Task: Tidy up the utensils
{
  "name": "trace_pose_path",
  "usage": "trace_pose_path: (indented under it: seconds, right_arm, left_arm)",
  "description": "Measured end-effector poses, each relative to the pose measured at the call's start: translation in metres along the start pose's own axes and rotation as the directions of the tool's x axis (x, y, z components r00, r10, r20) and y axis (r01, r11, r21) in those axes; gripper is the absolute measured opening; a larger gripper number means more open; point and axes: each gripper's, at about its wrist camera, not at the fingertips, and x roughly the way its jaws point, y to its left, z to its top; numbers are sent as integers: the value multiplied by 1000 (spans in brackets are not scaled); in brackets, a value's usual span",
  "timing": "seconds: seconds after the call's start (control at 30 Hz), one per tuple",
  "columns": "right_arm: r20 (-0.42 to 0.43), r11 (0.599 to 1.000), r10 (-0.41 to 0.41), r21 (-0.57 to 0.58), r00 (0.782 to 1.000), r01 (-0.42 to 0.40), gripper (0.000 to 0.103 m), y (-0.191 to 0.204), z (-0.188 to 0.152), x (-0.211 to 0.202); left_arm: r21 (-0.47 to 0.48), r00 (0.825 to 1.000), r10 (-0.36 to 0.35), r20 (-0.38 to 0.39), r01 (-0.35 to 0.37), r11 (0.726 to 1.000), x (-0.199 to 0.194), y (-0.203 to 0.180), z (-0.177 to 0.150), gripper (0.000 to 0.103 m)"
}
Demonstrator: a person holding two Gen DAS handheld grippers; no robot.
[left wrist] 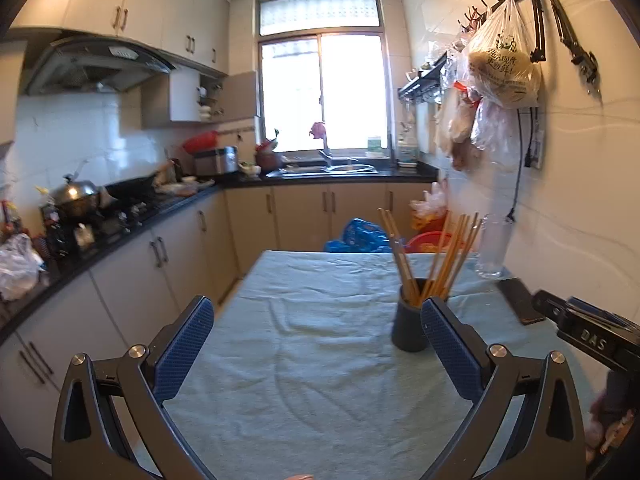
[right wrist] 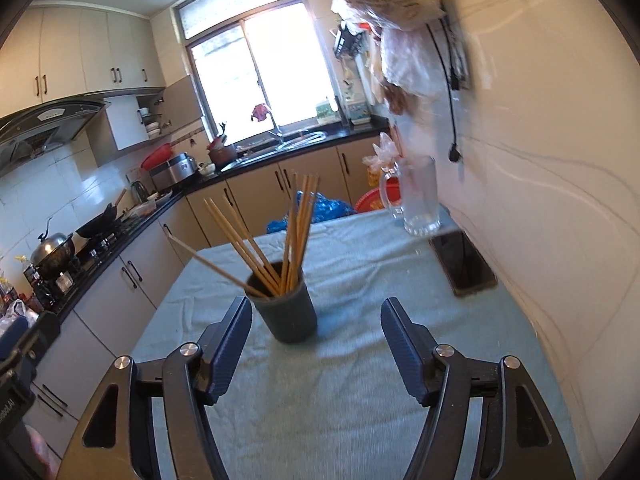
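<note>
on the table cloth (right wrist: 360,380): dark cup (right wrist: 286,308) of chopsticks (right wrist: 296,232), upright; glass mug (right wrist: 416,196) at 1 o'clock; left gripper (left wrist: 318,344) wide, right gripper (right wrist: 314,344) parted, both empty.

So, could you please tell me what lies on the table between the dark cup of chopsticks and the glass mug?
Only bare blue tablecloth lies between the cup and the glass mug; the right wrist view shows it best.

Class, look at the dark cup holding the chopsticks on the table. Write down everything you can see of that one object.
The cup is a dark grey, matte round holder with no handle, widening slightly toward its open rim. It stands upright on the pale blue-green tablecloth. Several wooden chopsticks stand in it, fanning out and leaning on the rim. It sits ahead of the open right gripper, whose pads do not touch it.
</note>
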Motion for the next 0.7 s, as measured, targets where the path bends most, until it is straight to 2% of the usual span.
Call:
trace_pose_path:
  seconds: [0.13, 0.27, 0.5, 0.7]
  right_arm:
    - [-30, 999, 0, 41, 1000, 1, 72, -4, -15, -4]
    - [-25, 999, -19, 41, 999, 21, 72, -5, -25, -12]
    - [8, 998, -60, 22, 998, 59, 75, 0, -38, -25]
    - [21, 995, -101, -8, 995, 101, 78, 3, -47, -25]
  left_arm:
    - [4, 999, 11, -30, -11, 1000, -2, -2, -9, 103]
    - [7, 998, 13, -59, -13, 1000, -5, -4, -20, 103]
    - [8, 987, -58, -153, 60, 998, -1, -12, -34, 103]
    - [42, 984, -47, -171, 55, 998, 3, -20, -41, 103]
